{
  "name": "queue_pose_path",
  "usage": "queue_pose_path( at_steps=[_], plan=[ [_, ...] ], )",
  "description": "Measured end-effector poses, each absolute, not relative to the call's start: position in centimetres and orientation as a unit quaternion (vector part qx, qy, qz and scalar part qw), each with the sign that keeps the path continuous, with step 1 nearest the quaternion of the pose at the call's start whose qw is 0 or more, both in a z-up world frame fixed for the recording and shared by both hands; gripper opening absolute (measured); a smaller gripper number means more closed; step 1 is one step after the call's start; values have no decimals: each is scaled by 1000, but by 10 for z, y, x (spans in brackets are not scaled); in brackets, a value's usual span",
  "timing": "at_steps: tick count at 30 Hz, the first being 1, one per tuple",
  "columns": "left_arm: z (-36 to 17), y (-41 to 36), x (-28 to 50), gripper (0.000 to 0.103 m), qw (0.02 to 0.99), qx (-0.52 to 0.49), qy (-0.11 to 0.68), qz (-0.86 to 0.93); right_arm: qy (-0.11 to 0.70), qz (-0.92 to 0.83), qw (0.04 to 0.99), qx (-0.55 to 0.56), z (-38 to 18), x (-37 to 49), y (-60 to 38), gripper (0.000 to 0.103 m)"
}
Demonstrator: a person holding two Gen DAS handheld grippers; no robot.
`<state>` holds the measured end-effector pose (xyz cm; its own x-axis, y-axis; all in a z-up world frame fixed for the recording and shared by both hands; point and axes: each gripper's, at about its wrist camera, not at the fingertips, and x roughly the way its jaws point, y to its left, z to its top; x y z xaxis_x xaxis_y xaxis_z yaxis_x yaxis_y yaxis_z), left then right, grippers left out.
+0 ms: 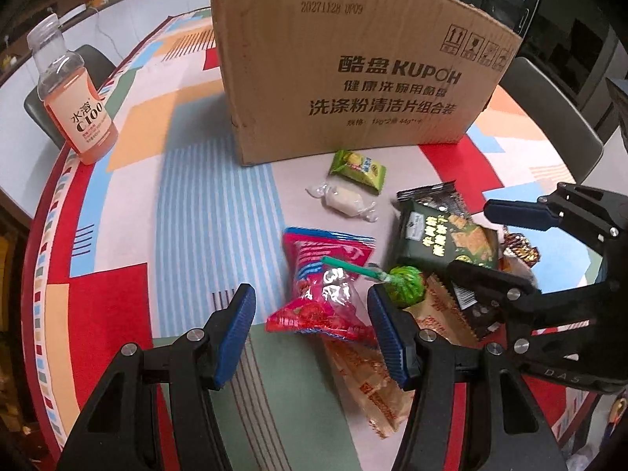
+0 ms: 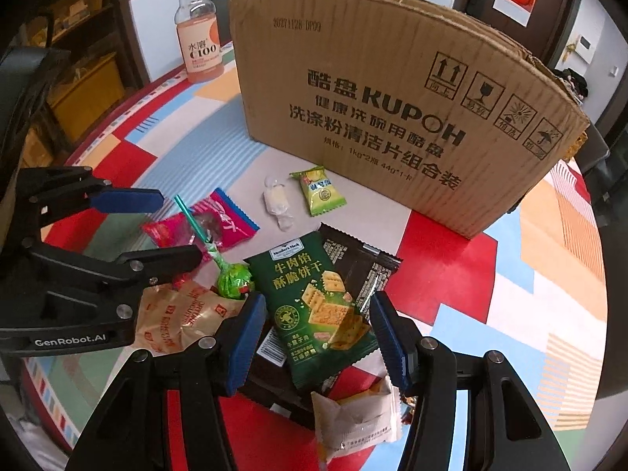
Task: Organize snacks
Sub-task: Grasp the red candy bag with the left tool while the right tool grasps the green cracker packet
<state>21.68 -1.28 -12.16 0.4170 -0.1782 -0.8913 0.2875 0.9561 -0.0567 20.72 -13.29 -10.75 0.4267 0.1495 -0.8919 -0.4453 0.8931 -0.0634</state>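
Observation:
A cardboard box stands on the table behind a pile of snacks. My left gripper is open, its jaws on either side of a red snack bag. A green lollipop lies beside it on an orange wrapper. My right gripper is open over a dark green cracker pack. A small green packet and a clear-wrapped white candy lie near the box.
An orange drink bottle stands at the table's far left. A black packet lies under the cracker pack, a beige torn pack near me. The tablecloth is colourful. Chairs stand behind.

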Motion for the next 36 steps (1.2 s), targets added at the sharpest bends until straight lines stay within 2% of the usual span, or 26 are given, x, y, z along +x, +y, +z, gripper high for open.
queue_pose_path(
  at_steps=[13,17,21,23,26,36],
  plan=[
    [-136,-16,234,58,831,66,532,-150,511,187,824,-155,-120,217,-123,56],
    [-139,-17,237,51,825,54,538,-162,512,190,824,-151,-122,220,-120,56],
    [-139,-17,238,51,826,50,537,-165,515,187,824,-146,-125,220,-119,56],
    [-139,-18,236,50,827,47,536,-165,511,185,826,-149,-125,219,-119,54],
    [-139,-16,233,49,827,41,536,-163,506,186,829,-147,-123,217,-118,44],
    [-121,-3,214,48,850,33,510,-131,490,174,845,-126,-109,206,-123,43]
  ],
)
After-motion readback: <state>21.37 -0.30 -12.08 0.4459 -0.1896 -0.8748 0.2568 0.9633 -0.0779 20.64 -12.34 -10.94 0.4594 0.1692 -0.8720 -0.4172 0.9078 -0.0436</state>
